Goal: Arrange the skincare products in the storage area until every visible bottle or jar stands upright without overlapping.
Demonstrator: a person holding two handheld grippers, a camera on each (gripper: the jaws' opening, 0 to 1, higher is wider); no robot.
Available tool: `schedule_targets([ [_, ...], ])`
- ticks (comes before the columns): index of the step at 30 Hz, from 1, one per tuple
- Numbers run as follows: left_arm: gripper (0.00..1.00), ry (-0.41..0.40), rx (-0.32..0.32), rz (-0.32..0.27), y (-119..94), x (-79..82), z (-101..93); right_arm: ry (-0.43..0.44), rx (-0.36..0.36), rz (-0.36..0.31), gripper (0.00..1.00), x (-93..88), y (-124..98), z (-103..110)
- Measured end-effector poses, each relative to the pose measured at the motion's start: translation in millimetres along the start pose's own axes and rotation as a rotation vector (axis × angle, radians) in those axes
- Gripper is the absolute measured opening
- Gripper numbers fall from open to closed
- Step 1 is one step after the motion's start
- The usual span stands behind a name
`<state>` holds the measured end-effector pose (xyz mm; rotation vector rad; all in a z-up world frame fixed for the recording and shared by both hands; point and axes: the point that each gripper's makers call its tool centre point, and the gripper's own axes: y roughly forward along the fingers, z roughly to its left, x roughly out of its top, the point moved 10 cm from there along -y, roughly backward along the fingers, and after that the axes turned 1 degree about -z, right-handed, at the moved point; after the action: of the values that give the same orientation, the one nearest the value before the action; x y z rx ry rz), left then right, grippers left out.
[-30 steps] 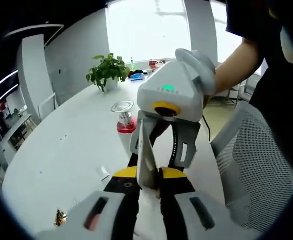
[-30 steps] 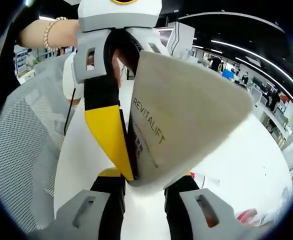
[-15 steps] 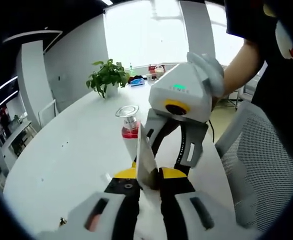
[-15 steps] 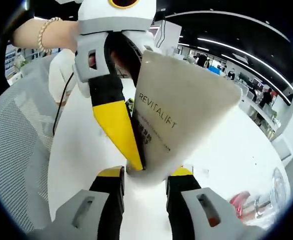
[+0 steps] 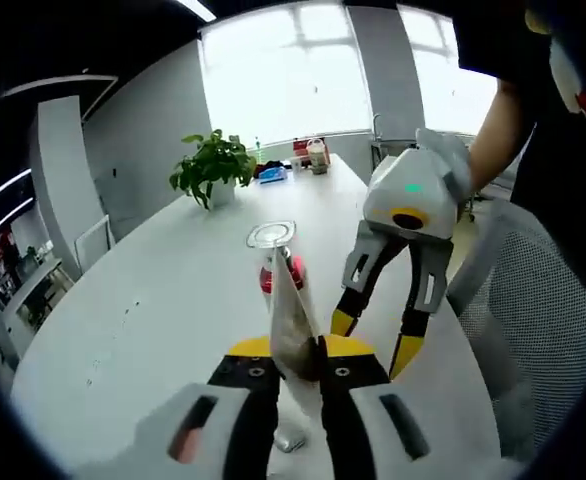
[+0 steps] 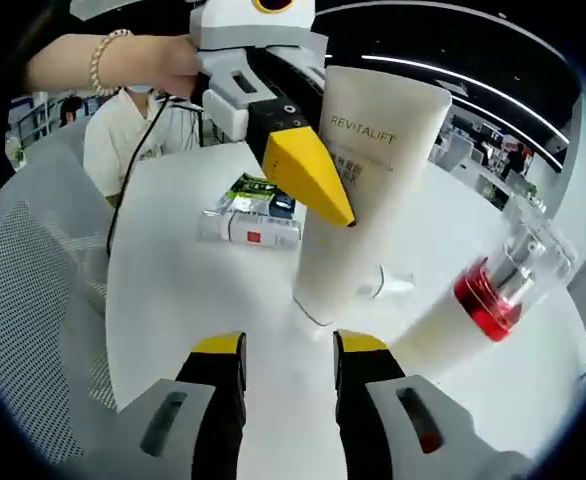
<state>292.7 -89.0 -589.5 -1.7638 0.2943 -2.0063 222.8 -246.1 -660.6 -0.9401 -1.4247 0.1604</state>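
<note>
A white tube marked REVITALIFT (image 6: 373, 170) stands cap-down on the white table (image 6: 173, 300). My left gripper (image 5: 295, 350) is shut on the tube (image 5: 288, 320), which I see edge-on between its jaws. In the right gripper view the left gripper's yellow finger (image 6: 305, 172) presses the tube's side. My right gripper (image 6: 290, 345) is open with nothing between its jaws, a short way back from the tube. In the left gripper view it (image 5: 373, 338) hangs open just right of the tube. A white bottle with a red band and clear cap (image 6: 488, 290) stands beside the tube (image 5: 271, 245).
Small flat boxes (image 6: 251, 222) lie on the table behind the tube. A potted plant (image 5: 213, 162) and several small items (image 5: 308, 155) sit at the table's far end. A mesh chair (image 5: 533, 330) stands at the table's edge. A seated person (image 6: 123, 140) is beyond the table.
My right gripper has let go of the tube, opened and drawn back. The left gripper still holds the tube, now set more upright on the table.
</note>
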Motion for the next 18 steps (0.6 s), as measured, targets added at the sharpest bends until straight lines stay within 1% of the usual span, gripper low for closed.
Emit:
schedule_targets([
  [8, 0.1, -0.005, -0.019, -0.051, 11.5, 2.3, 8.0, 0.06, -0.038, 0.02, 0.36, -18.6, -12.2, -1.2],
  [13, 0.1, 0.001, -0.021, -0.061, 17.6, 5.4, 11.0, 0.108, -0.07, 0.02, 0.38, -28.2, -20.5, -3.7],
  [18, 0.1, 0.0, -0.022, -0.073, 24.8, 7.9, 14.1, 0.131, -0.086, 0.023, 0.4, -32.7, -25.2, -7.0],
])
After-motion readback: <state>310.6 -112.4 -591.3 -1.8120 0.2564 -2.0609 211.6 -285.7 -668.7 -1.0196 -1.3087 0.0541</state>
